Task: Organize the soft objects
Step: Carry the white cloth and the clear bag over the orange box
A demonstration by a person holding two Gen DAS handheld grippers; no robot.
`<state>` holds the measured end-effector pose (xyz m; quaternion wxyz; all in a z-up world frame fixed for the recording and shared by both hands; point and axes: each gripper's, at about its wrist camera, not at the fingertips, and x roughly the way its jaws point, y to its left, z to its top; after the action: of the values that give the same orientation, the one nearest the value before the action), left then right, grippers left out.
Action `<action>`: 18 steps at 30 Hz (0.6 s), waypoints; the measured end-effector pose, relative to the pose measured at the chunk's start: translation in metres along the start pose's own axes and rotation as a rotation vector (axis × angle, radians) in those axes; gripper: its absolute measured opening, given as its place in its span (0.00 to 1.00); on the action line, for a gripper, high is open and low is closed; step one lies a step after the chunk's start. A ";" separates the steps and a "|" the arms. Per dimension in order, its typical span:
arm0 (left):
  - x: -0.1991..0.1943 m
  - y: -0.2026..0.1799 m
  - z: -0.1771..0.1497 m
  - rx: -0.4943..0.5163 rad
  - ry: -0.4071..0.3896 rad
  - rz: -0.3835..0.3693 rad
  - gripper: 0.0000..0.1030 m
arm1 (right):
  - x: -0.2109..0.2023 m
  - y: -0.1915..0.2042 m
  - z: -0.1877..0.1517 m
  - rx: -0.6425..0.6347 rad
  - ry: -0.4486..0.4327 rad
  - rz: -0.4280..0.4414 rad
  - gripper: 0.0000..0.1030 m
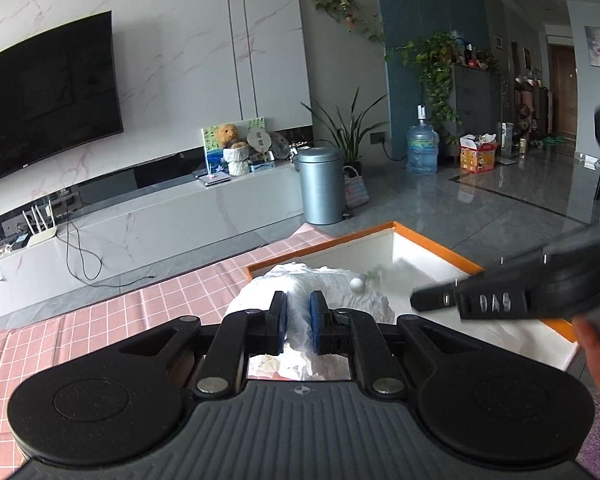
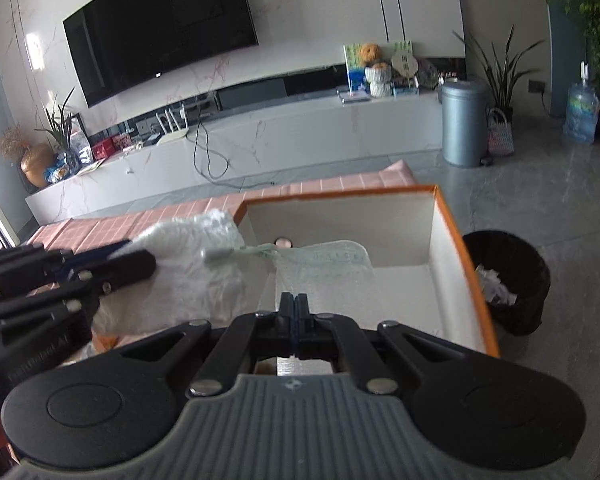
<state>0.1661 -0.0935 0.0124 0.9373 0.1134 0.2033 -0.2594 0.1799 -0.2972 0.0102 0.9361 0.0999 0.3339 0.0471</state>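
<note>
My left gripper (image 1: 298,312) is shut on a white crinkled soft bundle (image 1: 340,284), held at the near left edge of an orange-rimmed white box (image 1: 436,242). In the right wrist view the bundle (image 2: 196,276) hangs by the box's left wall (image 2: 242,210), with the left gripper (image 2: 140,258) beside it. My right gripper (image 2: 296,304) is shut on a clear bubble-wrap pouch (image 2: 324,260) with a small white cap and cord, held over the inside of the box. The right gripper also shows in the left wrist view (image 1: 416,300), above the box.
The box stands on a pink checked tablecloth (image 1: 140,300). A black waste bin (image 2: 508,280) with white paper stands on the floor right of the box. A grey pedal bin (image 1: 322,184) and a white TV bench (image 1: 140,216) lie beyond.
</note>
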 end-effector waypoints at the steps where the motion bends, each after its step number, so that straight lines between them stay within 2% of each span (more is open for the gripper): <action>1: 0.000 0.001 0.000 -0.001 0.002 0.003 0.13 | 0.006 0.000 -0.002 0.001 0.015 0.001 0.00; 13: 0.010 -0.002 0.005 0.016 0.031 -0.009 0.13 | 0.045 -0.008 -0.019 0.040 0.167 0.006 0.00; 18: 0.015 -0.005 0.009 0.036 0.038 -0.026 0.13 | 0.036 -0.012 -0.016 0.045 0.142 0.007 0.02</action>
<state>0.1784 -0.1071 0.0136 0.9275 0.1323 0.2181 -0.2732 0.1977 -0.3006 -0.0266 0.9073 0.1184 0.4003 0.0498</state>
